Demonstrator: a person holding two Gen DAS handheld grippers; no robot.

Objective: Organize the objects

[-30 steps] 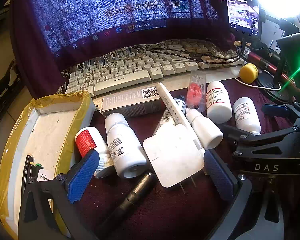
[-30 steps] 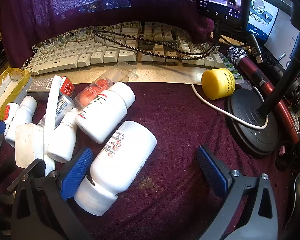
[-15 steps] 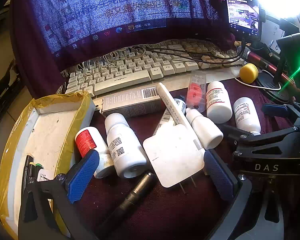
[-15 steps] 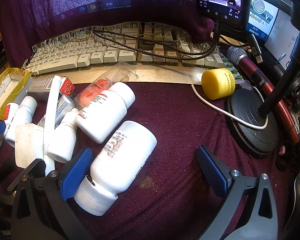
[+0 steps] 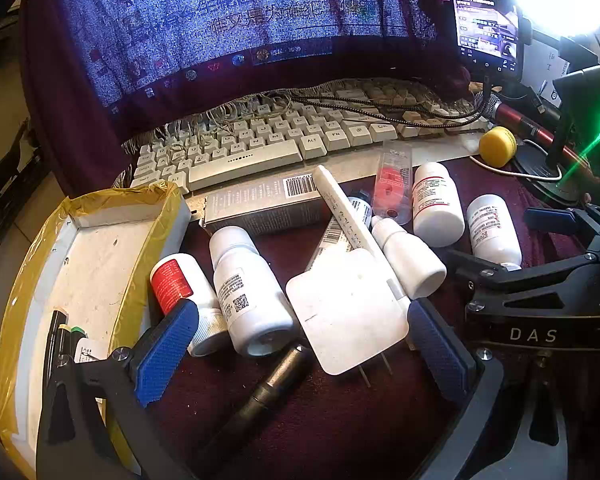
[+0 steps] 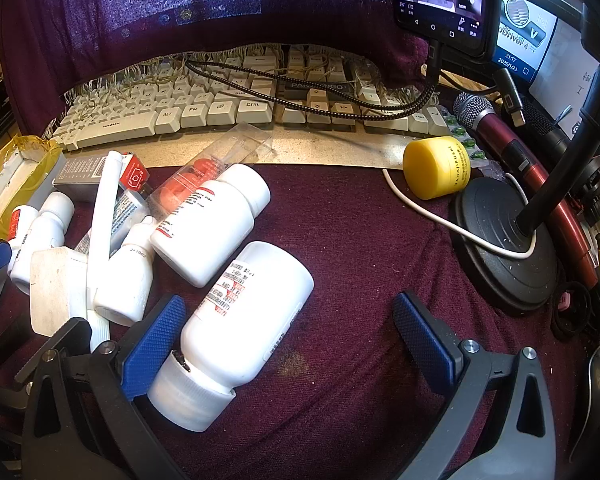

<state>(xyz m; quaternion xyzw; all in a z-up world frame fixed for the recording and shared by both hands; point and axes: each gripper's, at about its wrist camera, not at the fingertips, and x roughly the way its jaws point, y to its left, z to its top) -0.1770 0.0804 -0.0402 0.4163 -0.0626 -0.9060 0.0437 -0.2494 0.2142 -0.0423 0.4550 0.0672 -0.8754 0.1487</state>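
Several white medicine bottles lie on a maroon cloth. My left gripper [image 5: 300, 354] is open above a white bottle with a QR label [image 5: 248, 292], a red-labelled bottle [image 5: 180, 292], a flat white plug adapter [image 5: 348, 308] and a black pen [image 5: 268, 392]. My right gripper [image 6: 288, 344] is open, with a large white bottle [image 6: 244, 328] lying beside its left finger. A second white bottle [image 6: 212, 220] lies farther back. A foam tray with yellow tape [image 5: 80, 280] sits at the left and holds pens.
A white keyboard [image 5: 260, 144] runs along the back under a draped cloth. A yellow jar [image 6: 436, 168], a round black stand base [image 6: 500, 240] with a white cable and a red microphone [image 6: 520, 152] stand at the right. A grey box [image 5: 260, 204] lies before the keyboard.
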